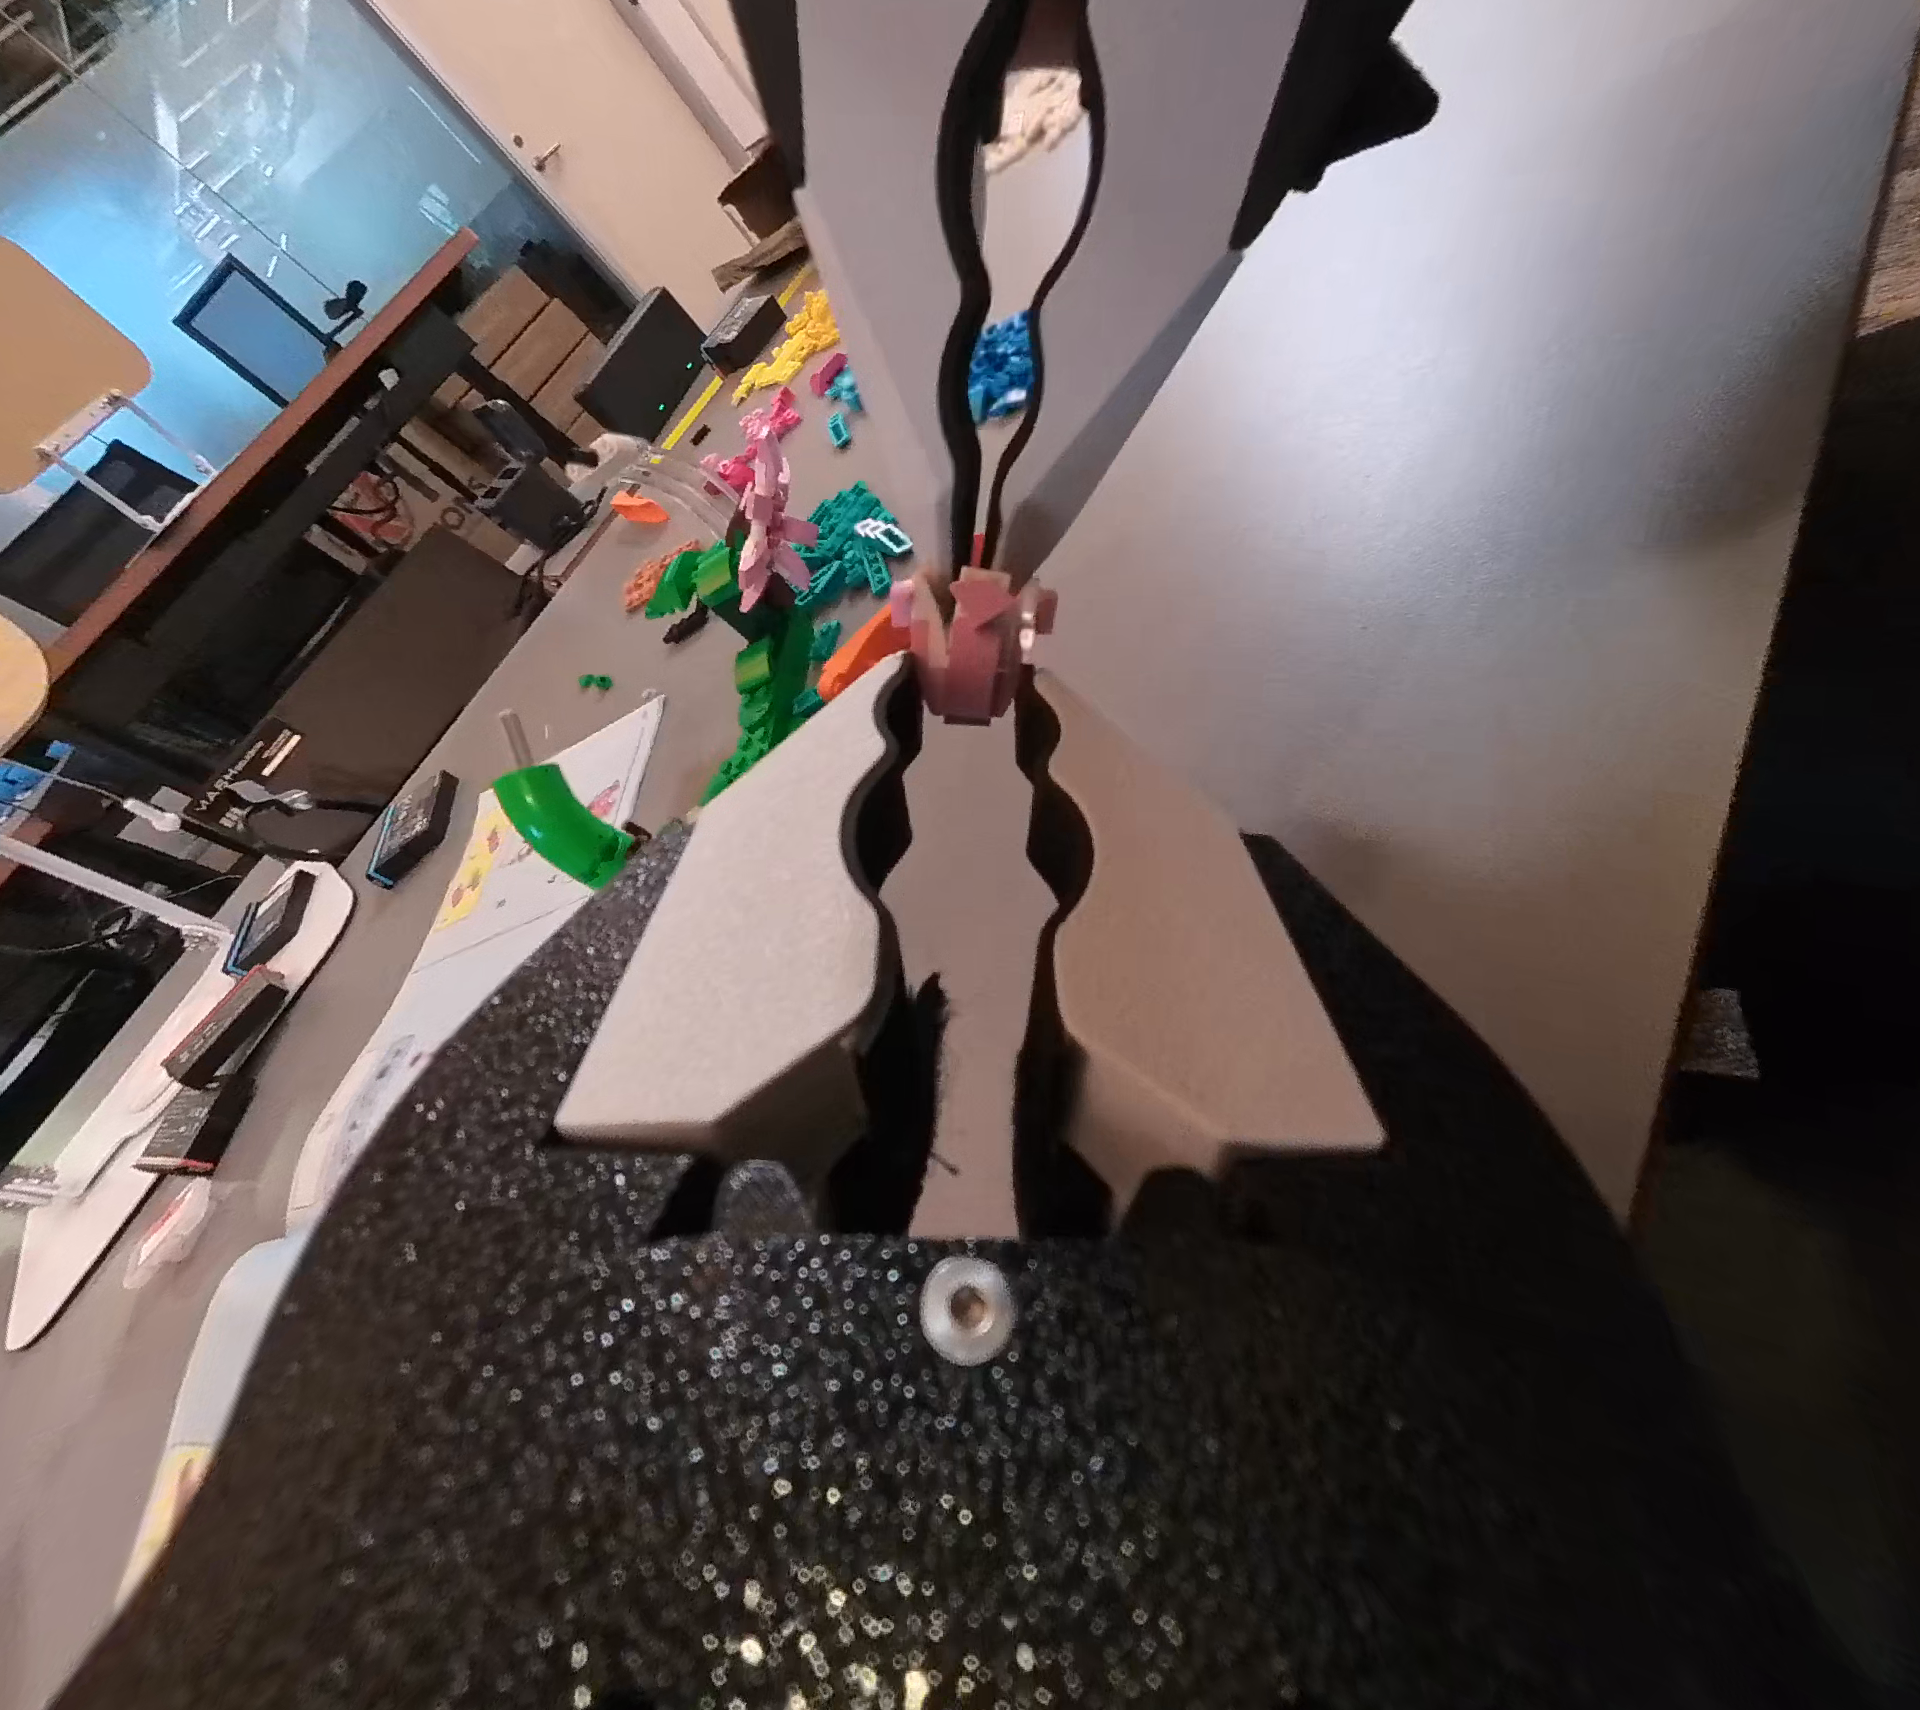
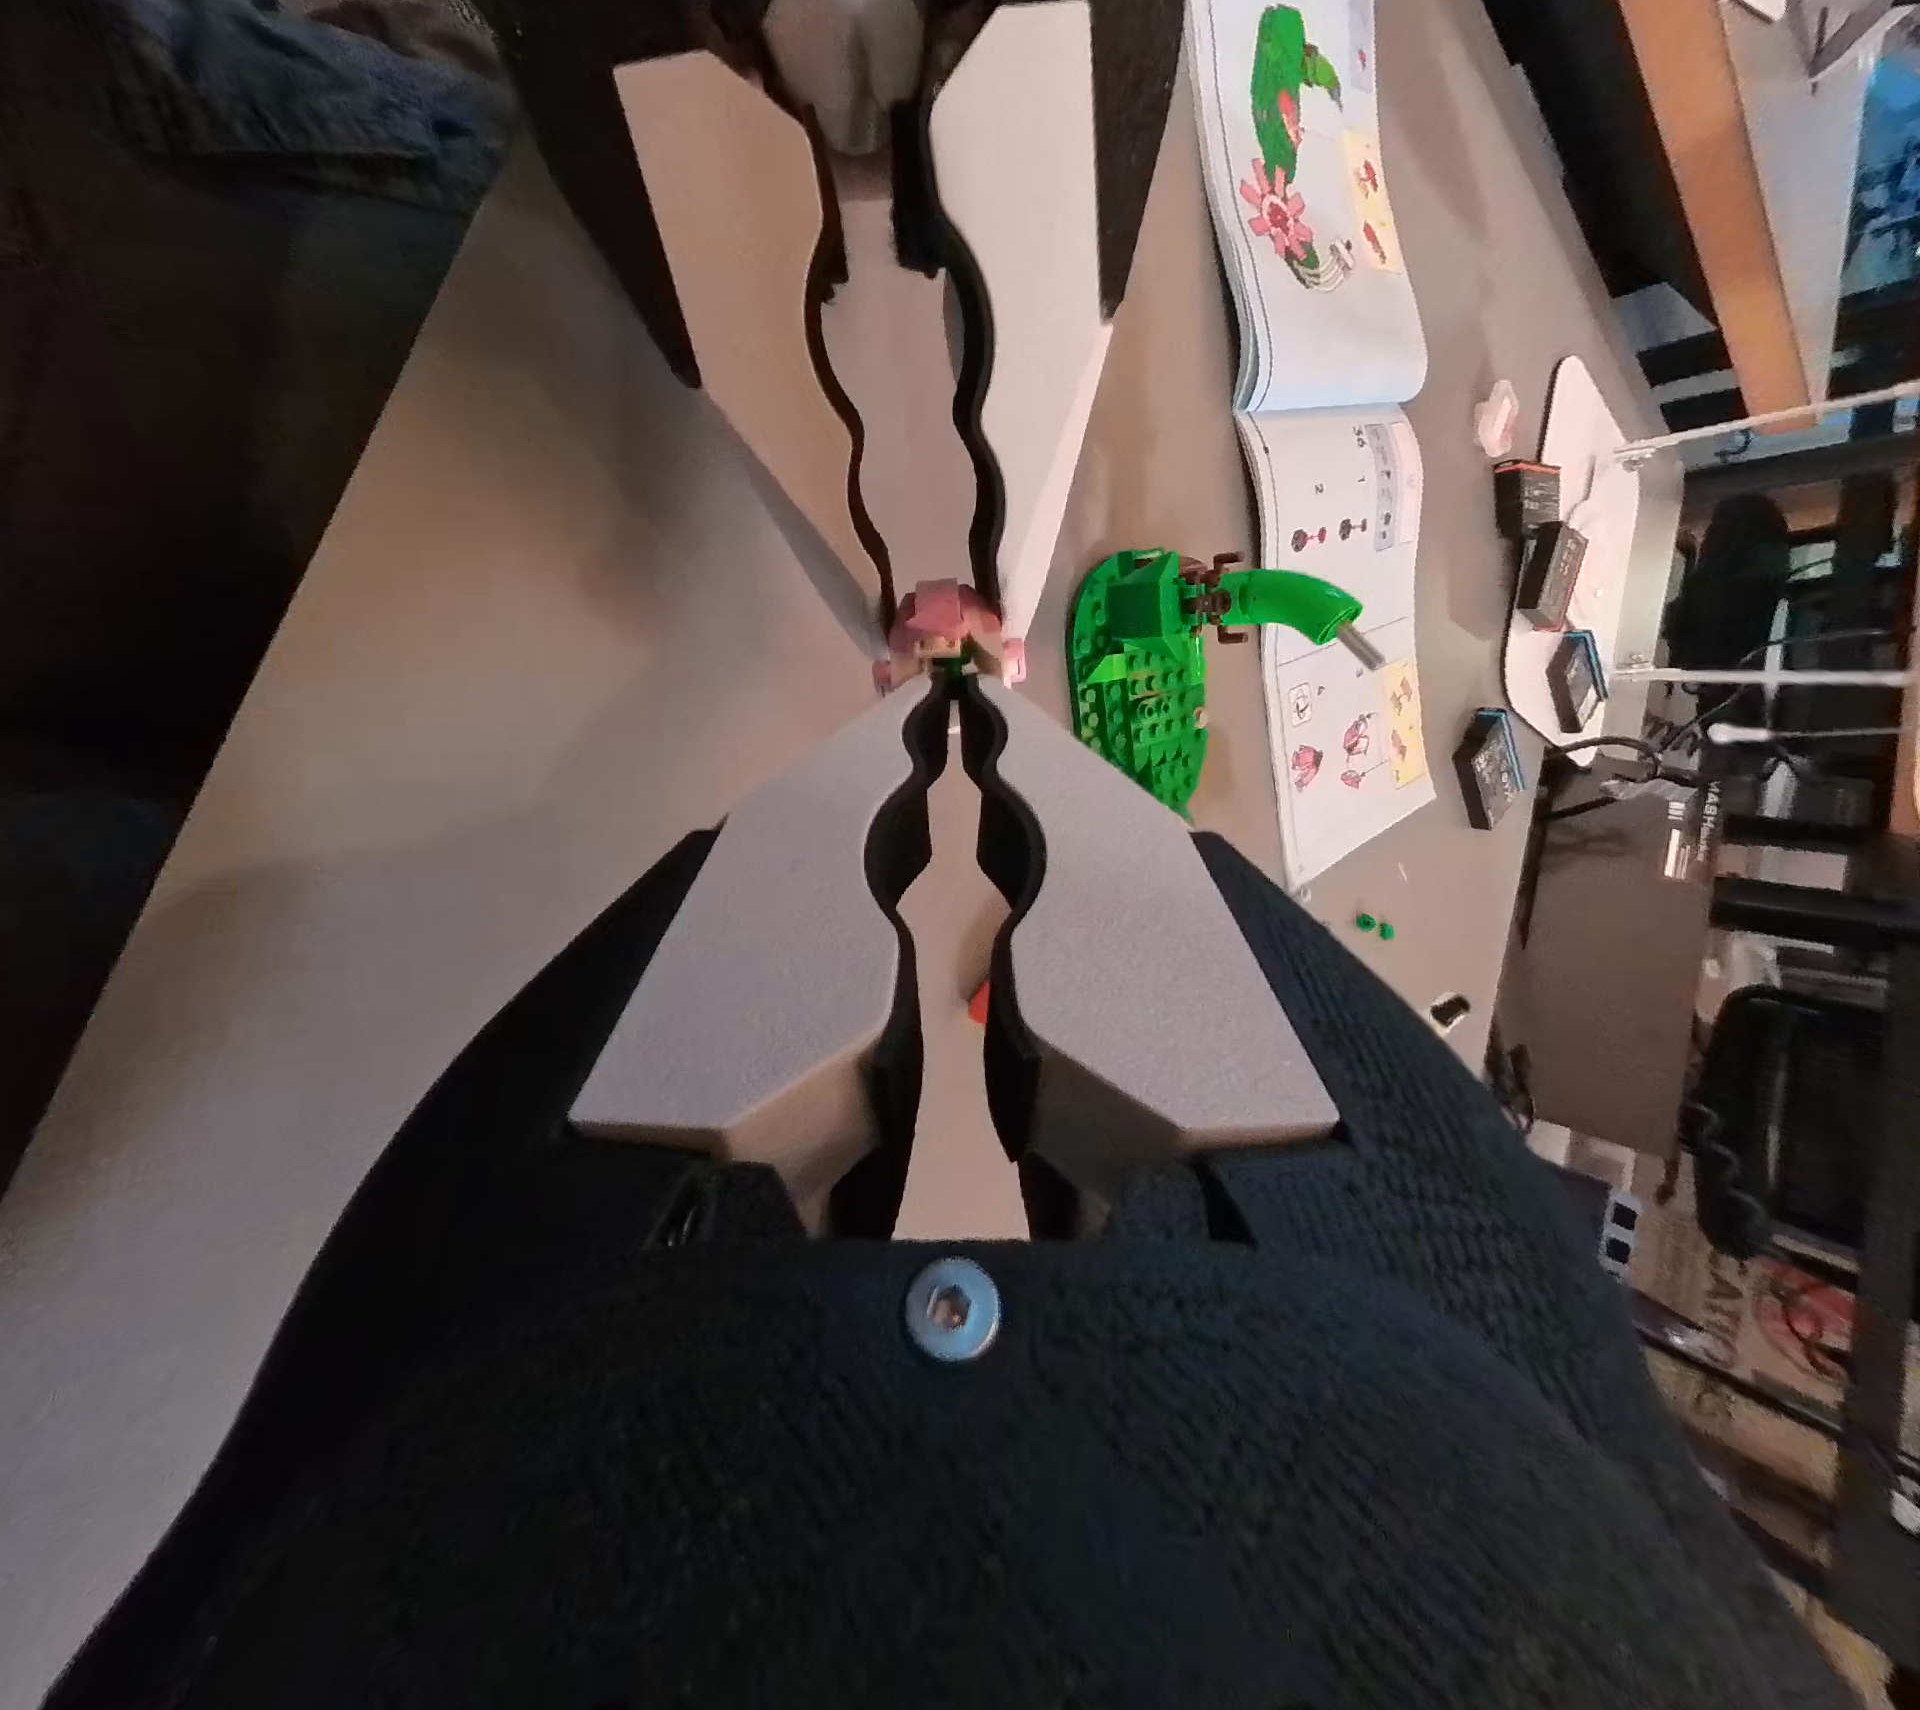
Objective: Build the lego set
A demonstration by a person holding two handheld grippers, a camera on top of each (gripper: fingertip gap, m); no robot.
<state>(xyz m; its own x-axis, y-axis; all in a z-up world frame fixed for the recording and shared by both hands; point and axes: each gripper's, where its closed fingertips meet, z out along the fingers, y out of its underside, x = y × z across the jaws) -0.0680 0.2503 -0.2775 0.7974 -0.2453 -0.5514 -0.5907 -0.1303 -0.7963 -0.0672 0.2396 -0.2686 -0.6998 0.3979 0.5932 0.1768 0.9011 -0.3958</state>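
- The pink flower piece (image 1: 971,647) is a small cluster of petals, held in the air above the counter (image 1: 1455,517), exactly where the two tools meet tip to tip.
- In the left wrist view, the left tool (image 1: 971,694) is clamped on the near side of the flower piece; its two fingertips (image 1: 899,689) touch the petals on both sides.
- The right tool (image 2: 961,704) comes from the opposite direction. In the right wrist view it is pressed together on something thin and dark green at the base of the flower, probably a short stem, but this part is too small to be sure.
- So the two tools lie on one line, facing each other, and the flower piece sits between them. I judge that the coming move is a push or a twist along this line, to seat one part into the other. Both tools are equally near, because both already hold it.
- Just beside the tools, on the counter, lies the green leaf assembly (image 2: 1143,673) with a curved green tube (image 2: 1288,606) on it.
- Next to it is the open instruction booklet (image 2: 1330,455).
- Farther away stands a green plant model with a pink flower (image 1: 764,548).
- Behind it are loose piles of bricks, teal (image 1: 852,538), yellow (image 1: 795,356) and blue (image 1: 1003,367).
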